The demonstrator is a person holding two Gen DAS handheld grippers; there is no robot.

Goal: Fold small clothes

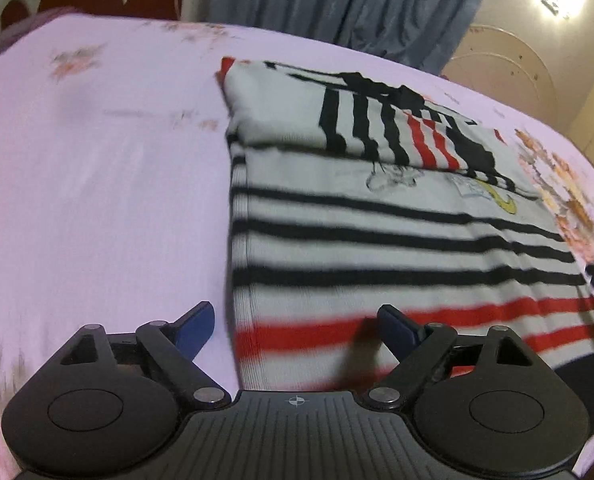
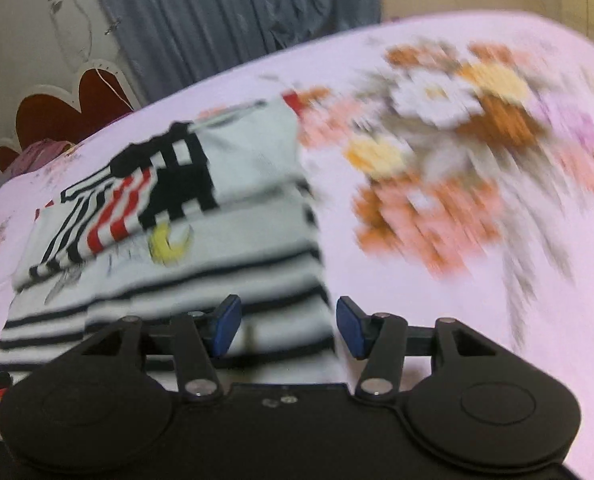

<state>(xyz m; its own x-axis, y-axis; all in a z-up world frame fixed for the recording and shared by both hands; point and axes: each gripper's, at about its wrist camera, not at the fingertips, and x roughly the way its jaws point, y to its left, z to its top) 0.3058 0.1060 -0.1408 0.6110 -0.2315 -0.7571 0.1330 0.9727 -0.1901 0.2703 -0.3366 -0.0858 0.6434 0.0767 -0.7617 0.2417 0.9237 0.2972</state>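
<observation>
From the left wrist, the left gripper (image 1: 295,328) stands wide apart and empty over the near left corner of the striped shirt (image 1: 397,240), which lies flat on the pink floral bedsheet (image 1: 97,200); its top part is already folded down over the body. From the right wrist, the right gripper (image 2: 287,328) is partly parted, gripping nothing, straddling the shirt's right edge near the hem. The sides look tucked in; I judge a last fold of the lower half remains.
</observation>
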